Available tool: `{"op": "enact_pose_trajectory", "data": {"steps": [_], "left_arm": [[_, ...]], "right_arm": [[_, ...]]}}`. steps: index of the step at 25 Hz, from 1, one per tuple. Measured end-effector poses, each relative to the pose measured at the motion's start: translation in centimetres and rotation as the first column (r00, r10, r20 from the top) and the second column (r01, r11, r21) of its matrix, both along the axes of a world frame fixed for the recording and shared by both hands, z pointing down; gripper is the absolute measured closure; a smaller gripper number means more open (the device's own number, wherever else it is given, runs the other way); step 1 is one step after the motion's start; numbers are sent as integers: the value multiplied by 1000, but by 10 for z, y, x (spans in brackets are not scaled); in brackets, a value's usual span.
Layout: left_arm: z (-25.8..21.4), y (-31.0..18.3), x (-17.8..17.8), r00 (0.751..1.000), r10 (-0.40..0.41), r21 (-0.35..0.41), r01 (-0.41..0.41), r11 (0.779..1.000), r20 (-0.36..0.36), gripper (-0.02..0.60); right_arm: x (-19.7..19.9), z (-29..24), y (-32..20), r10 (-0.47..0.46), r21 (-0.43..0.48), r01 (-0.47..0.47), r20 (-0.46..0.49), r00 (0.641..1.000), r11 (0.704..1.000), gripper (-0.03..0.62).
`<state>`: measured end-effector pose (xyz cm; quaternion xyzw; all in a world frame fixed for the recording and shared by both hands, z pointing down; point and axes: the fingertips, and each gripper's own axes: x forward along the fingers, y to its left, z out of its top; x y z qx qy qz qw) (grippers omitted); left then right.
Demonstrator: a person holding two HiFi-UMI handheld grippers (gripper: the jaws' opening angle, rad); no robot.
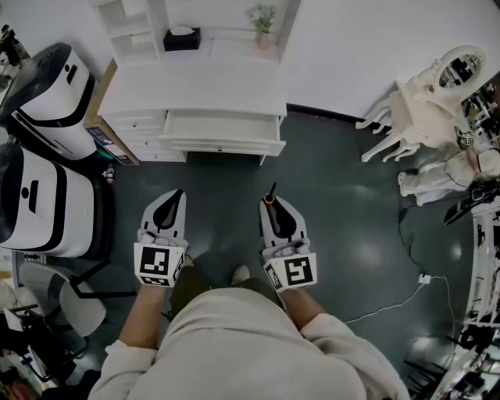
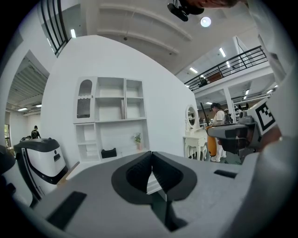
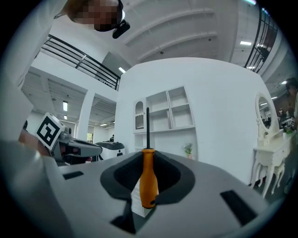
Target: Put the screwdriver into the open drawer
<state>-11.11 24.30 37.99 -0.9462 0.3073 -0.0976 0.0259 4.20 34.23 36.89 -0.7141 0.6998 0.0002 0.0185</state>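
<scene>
1. Right gripper [image 3: 148,159] jaws are clenching the orange screwdriver [image 3: 148,181] by its handle (shaft sticking out past the tips).
2. Left gripper [image 2: 151,162] jaws are sitting pressed together, empty.
3. Both are hovering over the floor [image 1: 344,203], apart from the bench's [image 1: 195,86] open drawer [image 1: 223,127].

A dark floor [image 1: 351,203] is bounded by a white wall [image 1: 351,47]. A white desk [image 1: 195,86] is set against it, a potted plant [image 1: 263,19] at its back right corner. A white dressing table [image 1: 426,94] is seen right, 2 white machines [image 1: 47,94] left.
</scene>
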Motion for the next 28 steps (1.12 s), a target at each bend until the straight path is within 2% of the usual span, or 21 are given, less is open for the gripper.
{"op": "enact_pose_trajectory", "data": {"steps": [5,10,15,28], "left_arm": [[9,6,7,999,-31,1,31,1000,10,577],[14,-14,14,1000,-21,-6,21,1000,3,577],[25,-63,26,1000,2,-19,-2,1000,-3,577],[19,-218,62,992,128,-34,-128,991,-17,577]], "right_arm": [[13,5,-5,-40,-2,40,-8,999,999,519],[19,13,-24,-41,-19,41,-15,999,999,519],[27,18,-63,-18,-32,17,-26,999,999,519],[50,14,-192,91,-74,-95,-51,995,993,519]]}}
